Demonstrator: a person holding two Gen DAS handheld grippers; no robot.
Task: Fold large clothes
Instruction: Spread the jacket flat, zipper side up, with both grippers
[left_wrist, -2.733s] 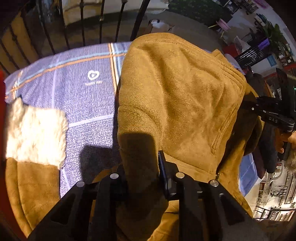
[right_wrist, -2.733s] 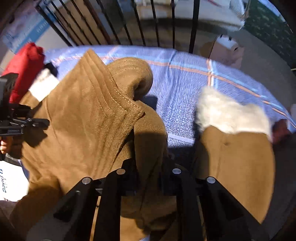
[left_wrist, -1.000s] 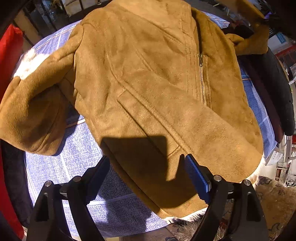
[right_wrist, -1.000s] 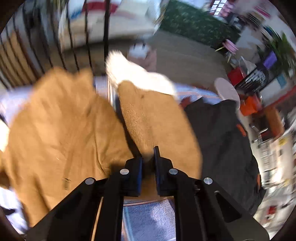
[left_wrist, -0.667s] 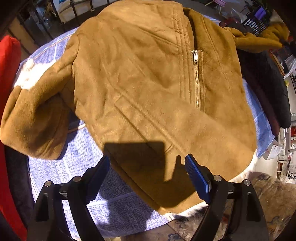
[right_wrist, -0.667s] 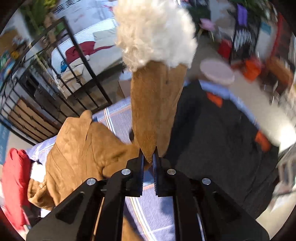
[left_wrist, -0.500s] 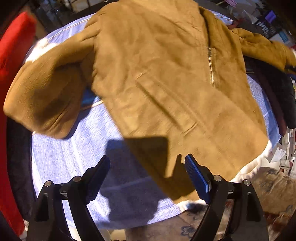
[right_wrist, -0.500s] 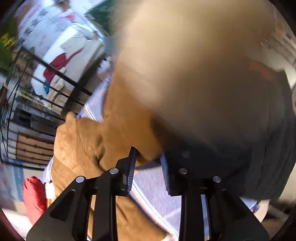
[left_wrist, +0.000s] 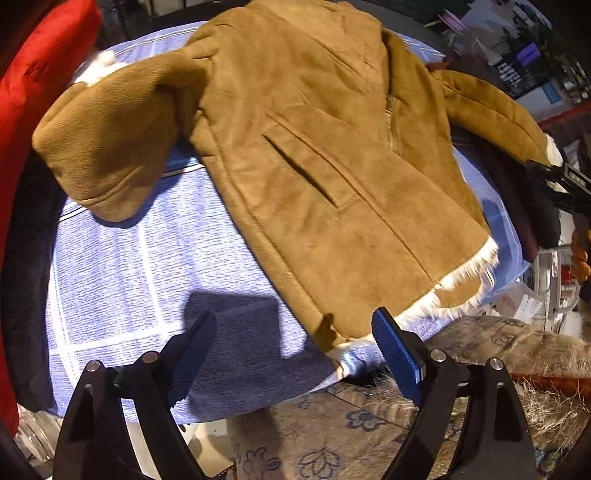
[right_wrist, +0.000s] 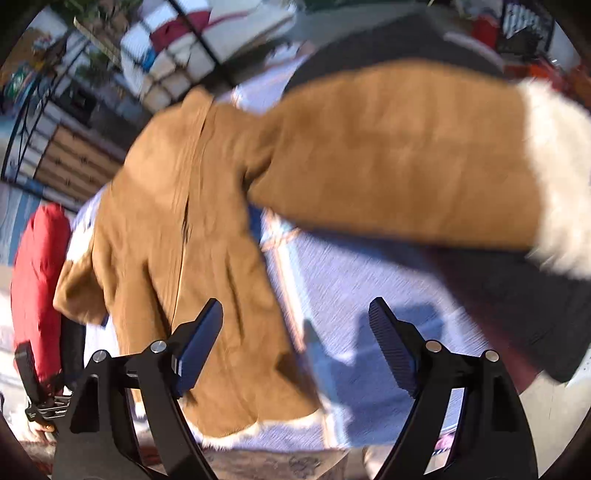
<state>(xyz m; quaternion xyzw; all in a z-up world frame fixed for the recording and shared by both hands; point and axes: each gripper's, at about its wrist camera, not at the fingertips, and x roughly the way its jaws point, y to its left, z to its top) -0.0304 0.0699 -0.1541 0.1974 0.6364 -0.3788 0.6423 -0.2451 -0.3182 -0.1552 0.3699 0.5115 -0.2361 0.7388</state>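
No text, label, brand, number or sign can be read in either wrist view. A small pale mark sits on the black device (right_wrist: 40, 408) at 8 o'clock in the right wrist view, too small and blurred to make out. Posters and a lit screen (left_wrist: 529, 55) at 1 o'clock in the left wrist view are likewise too distant to read.

Left gripper (left_wrist: 291, 343): black angular frame, silver round screws at the joints, blue ribbed pads (left_wrist: 393, 354) on both fingers. Right gripper (right_wrist: 295, 336): same black frame, silver screws, blue ribbed pads (right_wrist: 391, 347).
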